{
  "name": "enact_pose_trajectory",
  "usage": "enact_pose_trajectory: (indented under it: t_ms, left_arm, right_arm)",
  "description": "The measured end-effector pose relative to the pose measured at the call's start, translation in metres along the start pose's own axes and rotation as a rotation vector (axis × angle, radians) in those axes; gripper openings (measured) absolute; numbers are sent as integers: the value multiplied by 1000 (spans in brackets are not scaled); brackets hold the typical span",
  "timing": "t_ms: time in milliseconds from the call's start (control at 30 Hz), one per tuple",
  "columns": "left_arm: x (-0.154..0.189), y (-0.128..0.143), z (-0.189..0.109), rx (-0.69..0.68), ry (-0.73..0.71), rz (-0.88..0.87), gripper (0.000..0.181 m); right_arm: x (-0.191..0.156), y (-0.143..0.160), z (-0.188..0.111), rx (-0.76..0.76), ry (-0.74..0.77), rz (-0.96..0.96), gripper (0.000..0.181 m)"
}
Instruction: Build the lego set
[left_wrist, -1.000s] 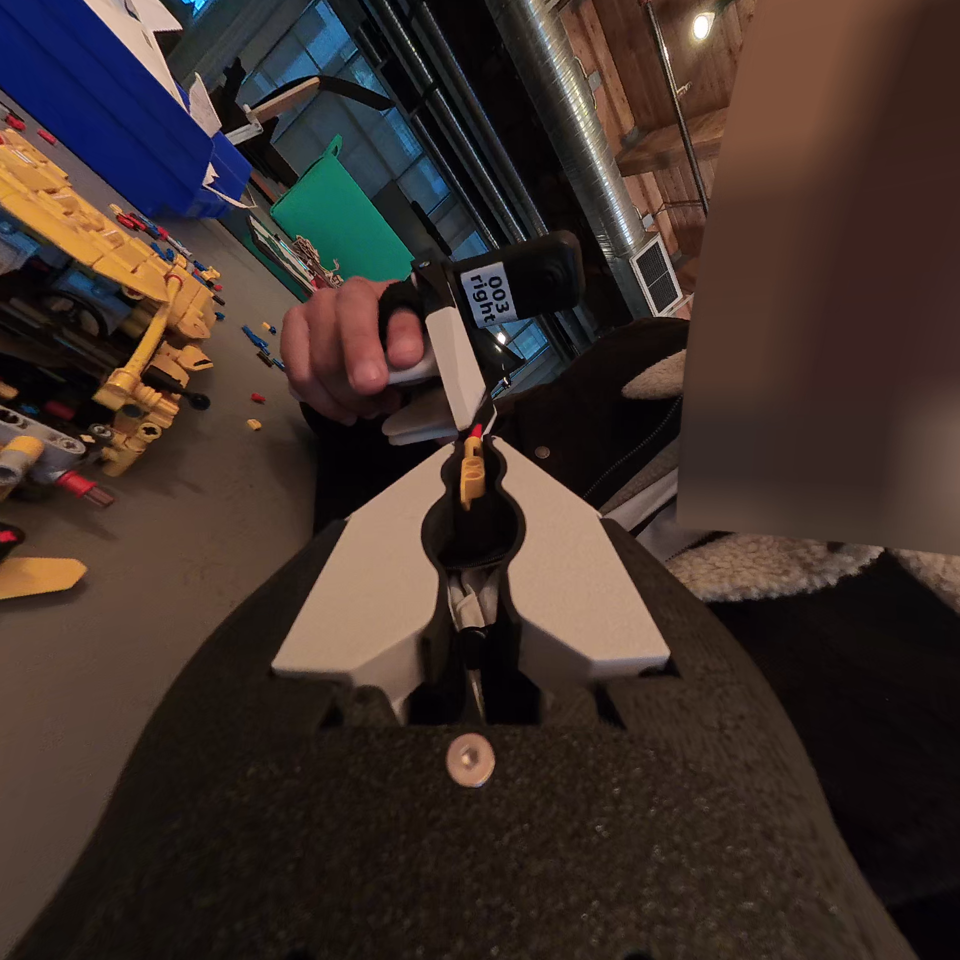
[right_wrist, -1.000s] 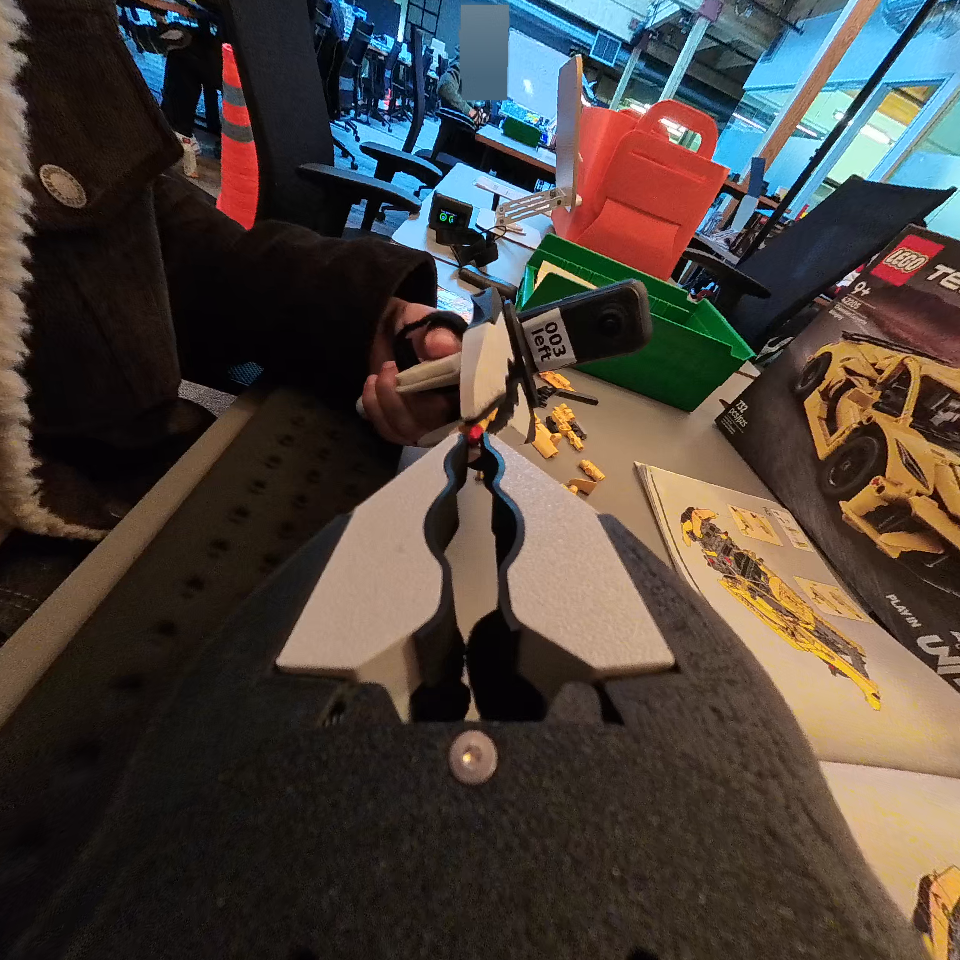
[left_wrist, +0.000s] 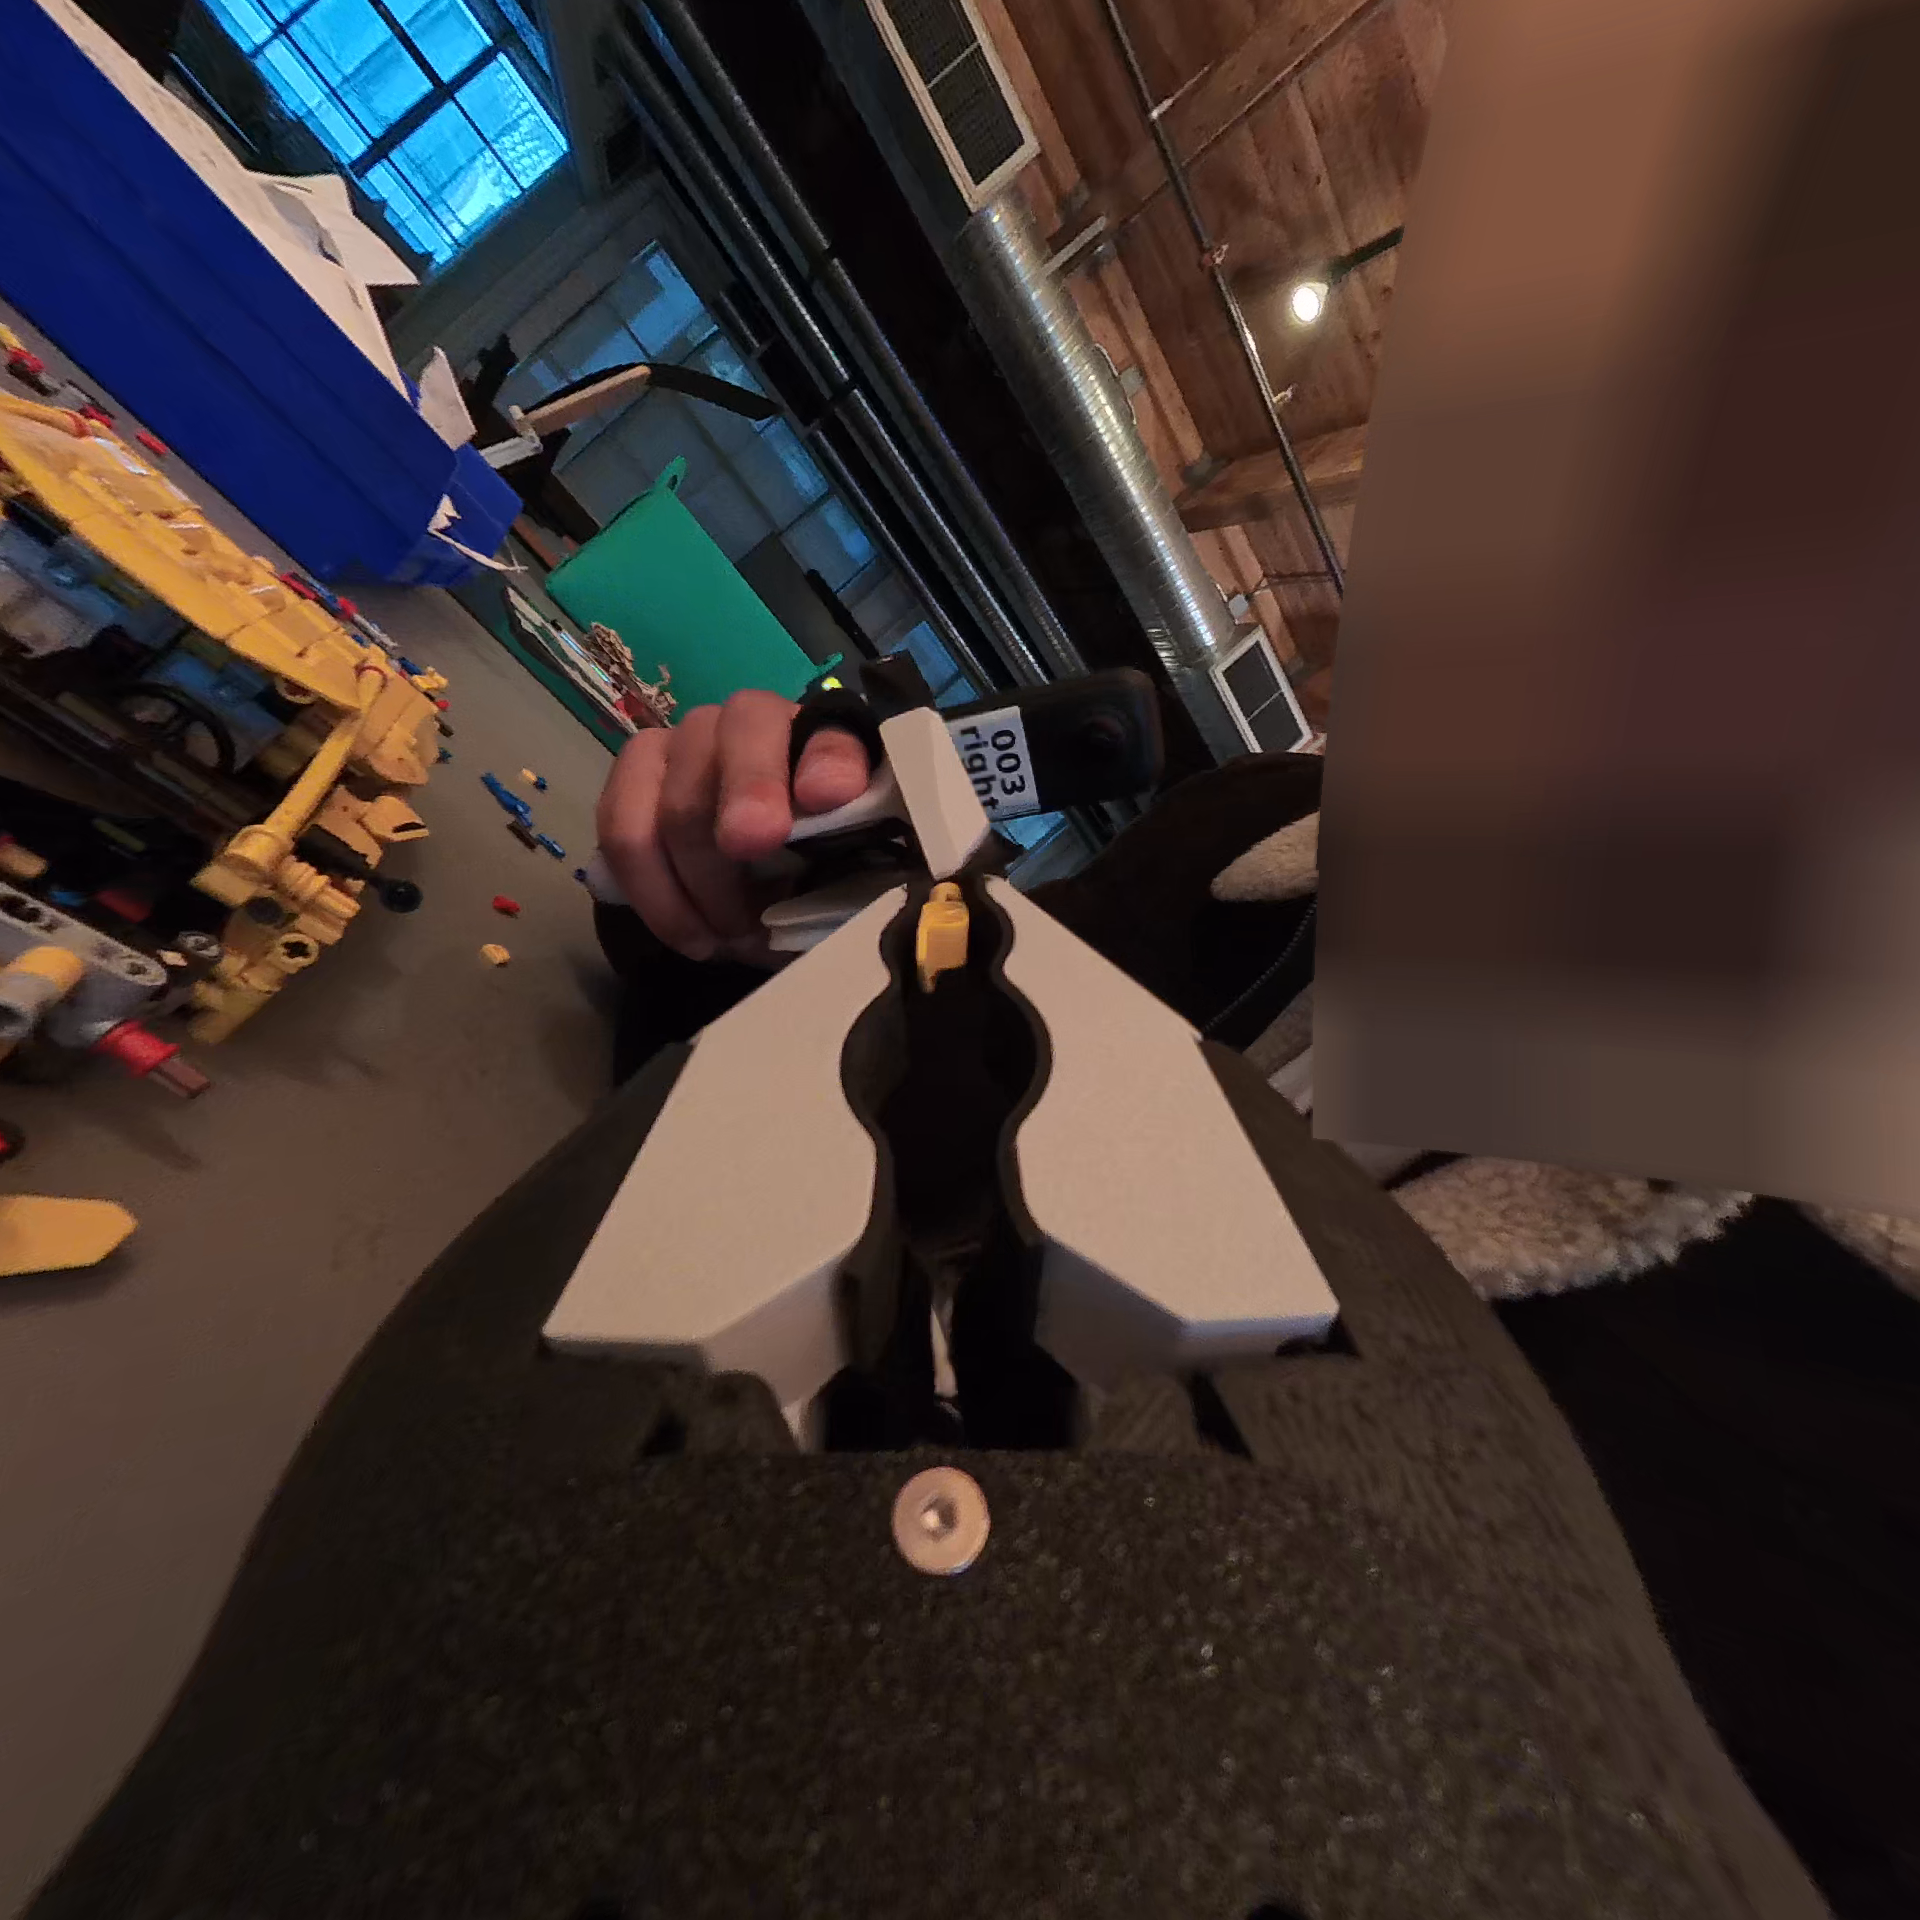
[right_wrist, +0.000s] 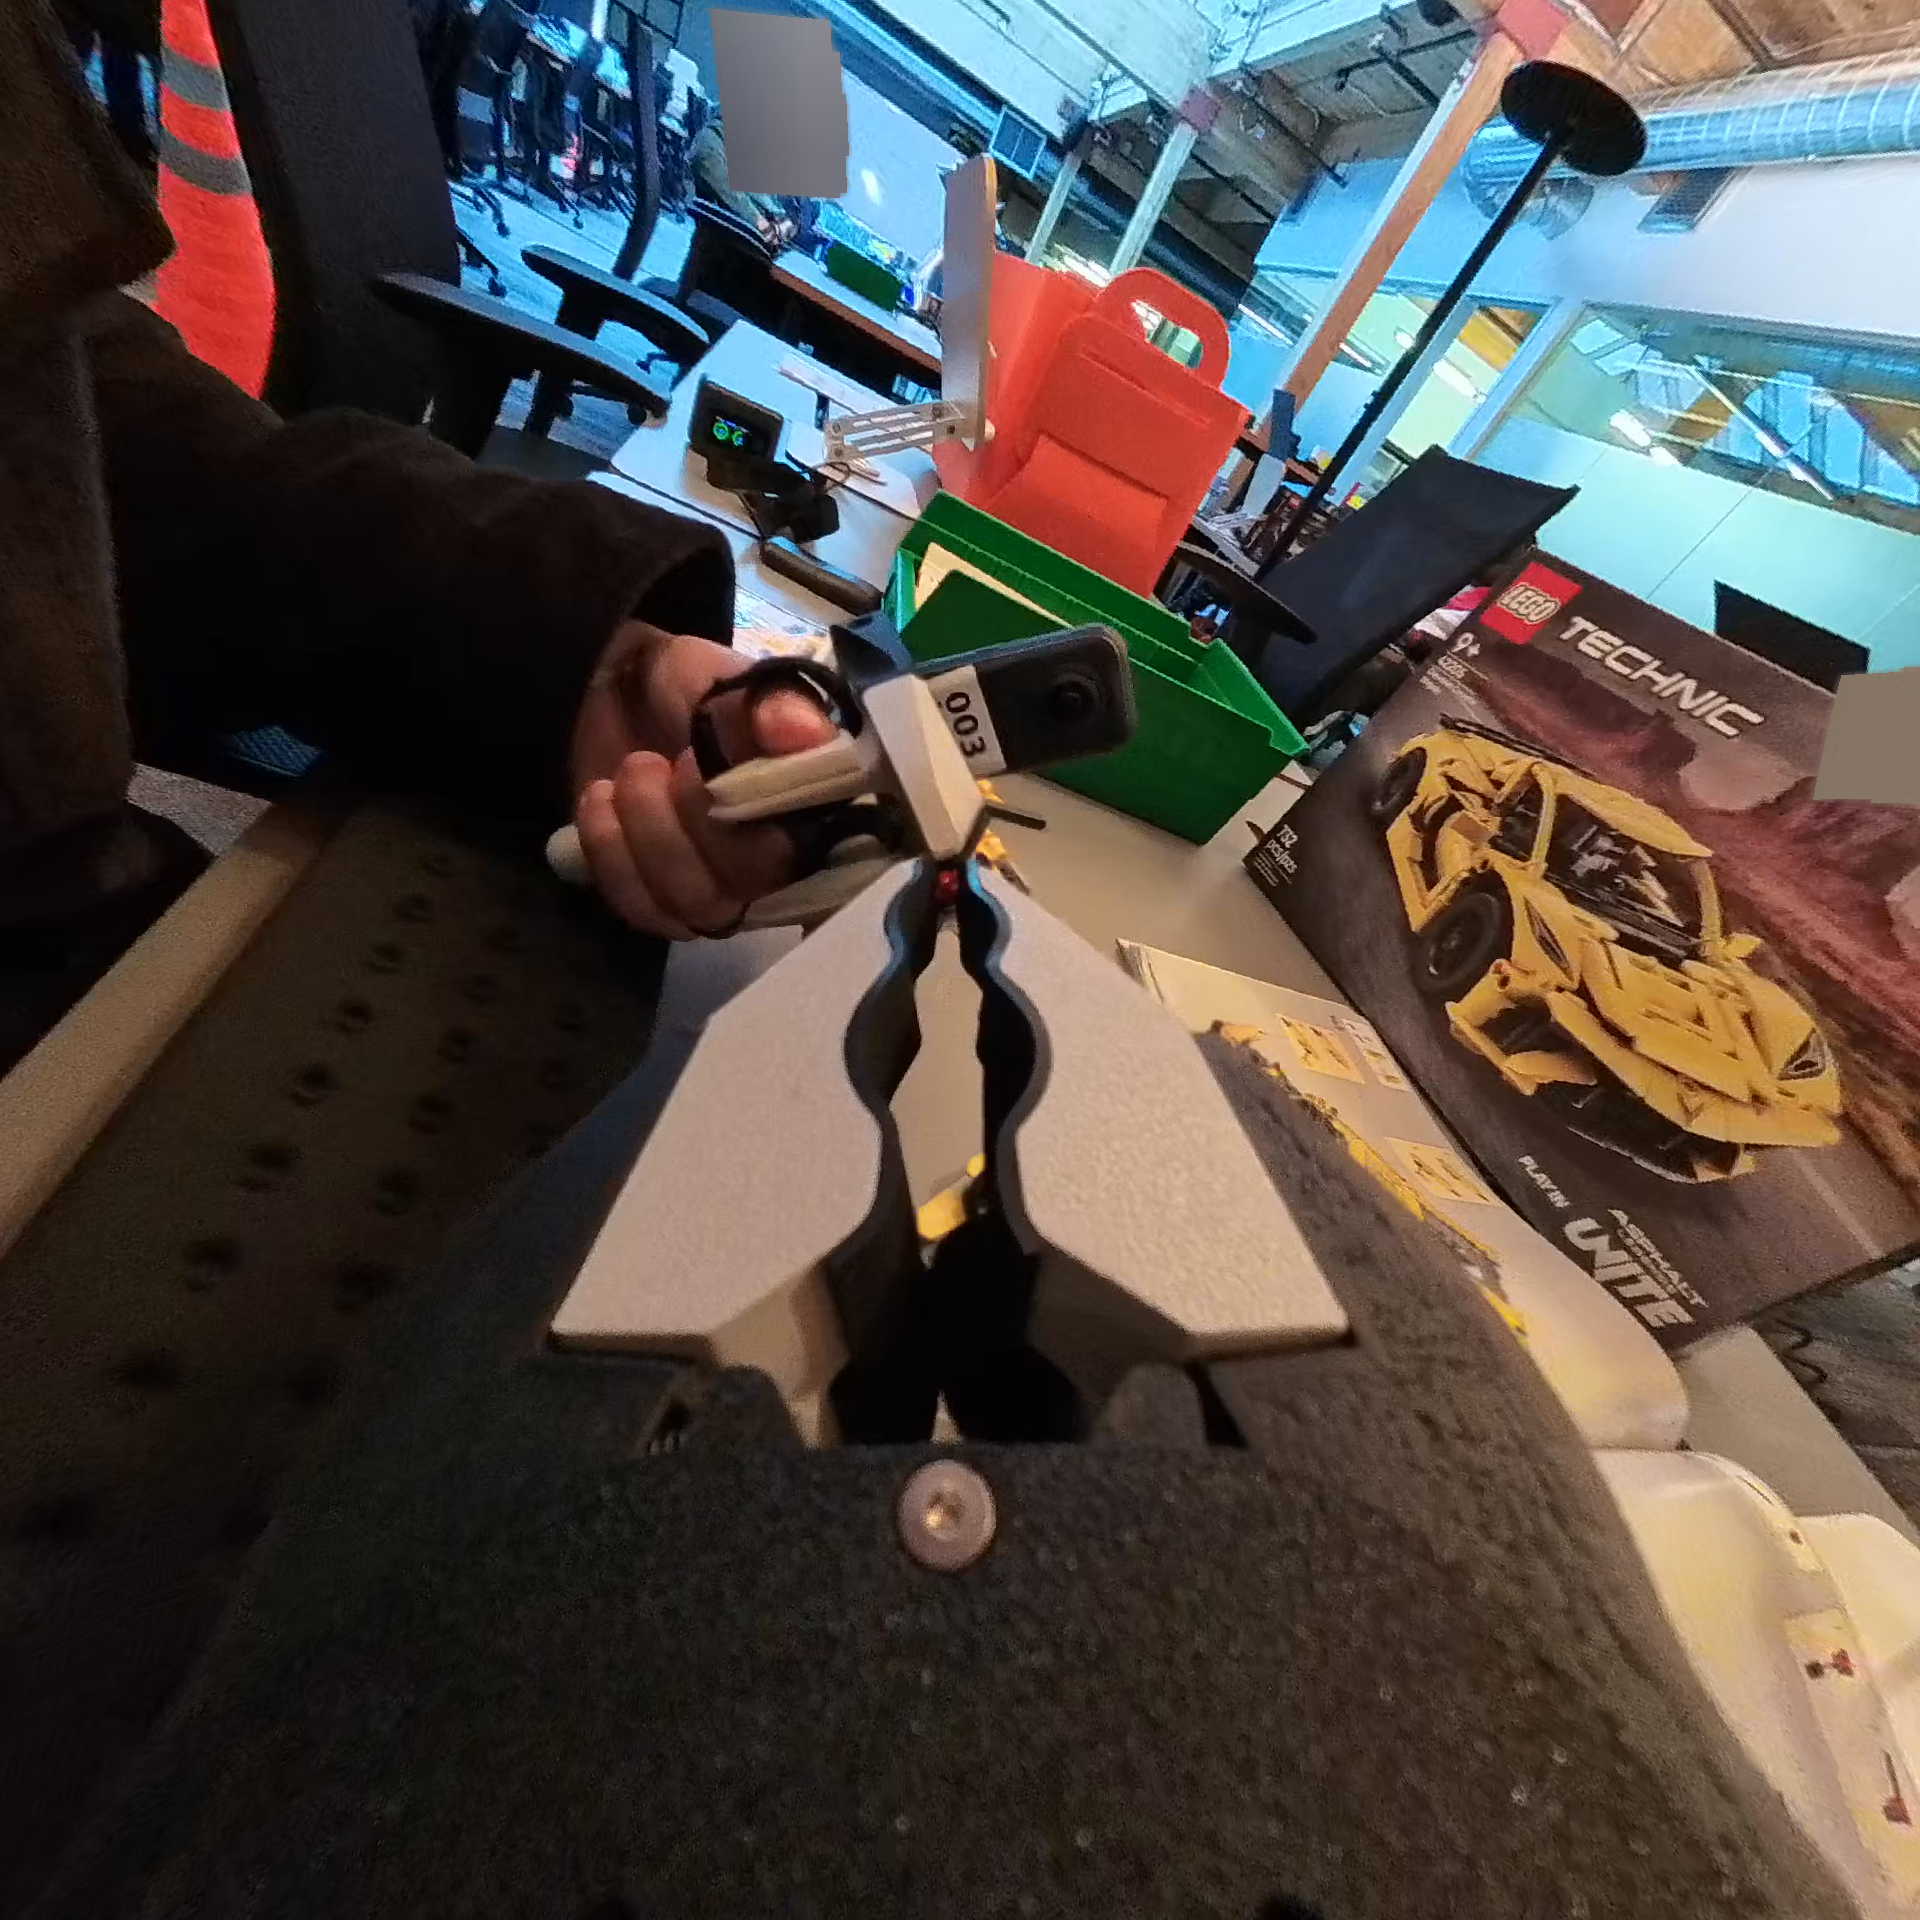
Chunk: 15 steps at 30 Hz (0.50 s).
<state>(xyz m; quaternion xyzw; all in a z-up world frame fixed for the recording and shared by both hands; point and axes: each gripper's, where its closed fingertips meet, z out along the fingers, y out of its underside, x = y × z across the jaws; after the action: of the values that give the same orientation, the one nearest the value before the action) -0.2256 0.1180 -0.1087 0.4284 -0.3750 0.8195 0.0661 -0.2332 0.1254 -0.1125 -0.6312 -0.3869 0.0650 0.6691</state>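
Observation:
My left gripper (left_wrist: 943, 902) is shut on a small yellow Lego connector (left_wrist: 938, 935) held upright at its tips, above the table. My right gripper (right_wrist: 948, 885) is shut on a small red pin (right_wrist: 947, 884) at its tips. The two grippers meet tip to tip: the right gripper (left_wrist: 951, 795) shows just beyond the yellow piece in the left wrist view, and the left gripper (right_wrist: 925, 774) shows just beyond the red pin in the right wrist view. The half-built yellow Lego car (left_wrist: 197, 675) stands on the grey table at the left.
Loose small pieces (left_wrist: 514, 810) and a yellow panel (left_wrist: 57, 1231) lie on the table. A blue bin (left_wrist: 208, 343) stands behind the car. The set's box (right_wrist: 1621, 935), an open instruction booklet (right_wrist: 1340, 1101), a green bin (right_wrist: 1122, 675) and an orange bag (right_wrist: 1091, 447) are at the right. The tips of both grippers are at nearly the same place. My left tips are roughly 15 cm from the half-built yellow Lego car (left_wrist: 197, 675).
Both grippers have tilted and shifted slightly while staying tip to tip. The red pin no longer shows above the yellow piece in the left wrist view.

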Motion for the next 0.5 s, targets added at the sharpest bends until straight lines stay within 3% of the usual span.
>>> enact_pose_trajectory:
  t_ms: [100, 233, 333, 500]
  left_arm:
    - [0, -1, 1, 7, -12, 16, 7]
    - [-1, -3, 1, -17, -66, 102, 8]
    - [-8, -16, -9, 25, -183, 232, 31]
    - [15, -3, 6, -47, -129, 433, 32]
  right_arm:
    - [2, 0, -1, 10, 29, -25, 3]
    - [5, 0, -6, 53, -58, 165, 3]
    - [16, -3, -19, 116, -70, 283, 3]
    - [14, -12, -26, 213, -189, 467, 3]
